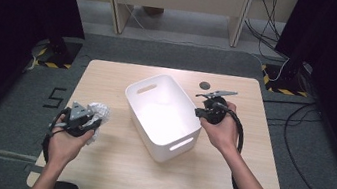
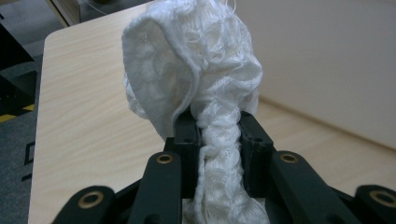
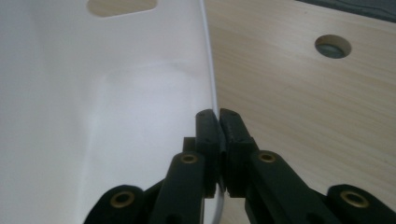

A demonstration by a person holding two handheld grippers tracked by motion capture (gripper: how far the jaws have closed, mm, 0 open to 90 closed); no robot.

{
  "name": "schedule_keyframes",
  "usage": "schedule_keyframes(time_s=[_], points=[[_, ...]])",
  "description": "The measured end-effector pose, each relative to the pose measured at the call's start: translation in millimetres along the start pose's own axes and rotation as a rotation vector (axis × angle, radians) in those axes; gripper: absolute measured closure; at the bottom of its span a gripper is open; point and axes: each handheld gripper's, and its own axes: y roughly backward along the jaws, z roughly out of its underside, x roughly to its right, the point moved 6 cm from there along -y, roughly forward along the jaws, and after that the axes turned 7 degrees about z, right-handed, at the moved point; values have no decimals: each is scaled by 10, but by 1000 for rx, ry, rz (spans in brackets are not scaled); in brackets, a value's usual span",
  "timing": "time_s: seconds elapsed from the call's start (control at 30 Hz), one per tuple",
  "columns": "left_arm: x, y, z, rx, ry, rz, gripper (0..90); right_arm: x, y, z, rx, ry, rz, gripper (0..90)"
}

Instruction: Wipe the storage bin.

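A white plastic bin (image 1: 163,116) with handle slots stands empty at the middle of the wooden table (image 1: 110,164). My right gripper (image 1: 198,112) is at the bin's right long wall, and in the right gripper view its jaws are shut on the thin rim of that bin (image 3: 154,88), one pad inside and one outside (image 3: 218,122). My left gripper (image 1: 94,123) sits at the table's left side, shut on a bunched white knitted cloth (image 1: 98,113). In the left gripper view the cloth (image 2: 196,79) bulges up past the pads and is squeezed into a narrow rope at the left gripper (image 2: 217,128).
A round cable hole (image 1: 204,86) lies in the tabletop behind the bin, also seen as the hole (image 3: 333,45) in the right gripper view. Grey floor, yellow-black striped stand bases (image 1: 52,64) and wooden furniture legs surround the table.
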Motion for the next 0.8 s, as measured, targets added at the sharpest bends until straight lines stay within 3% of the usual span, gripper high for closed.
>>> schedule_keyframes(time_s=[0.07,0.17,0.3,0.37,0.47,0.53,0.67,0.8], points=[[-25,-91,-71,-8,-7,-1,727,-5,45,5,17,-18,-33,810],[-76,-230,-180,-13,-15,-3,727,38,183,1,58,-24,-40,763],[-162,-389,-274,-18,-17,1,727,157,416,52,79,-87,-26,796],[-251,-471,-305,-18,-26,-19,726,188,511,137,55,-114,-16,841],[-308,-545,-344,-14,-23,-18,726,185,581,305,-14,-113,5,882],[-313,-606,-363,-20,-34,-8,727,146,580,405,-49,-98,-15,891],[-261,-682,-387,-18,-89,18,726,-33,549,559,-92,-72,-66,885],[-166,-736,-371,-24,-140,67,726,-178,498,609,-100,-36,-81,875]])
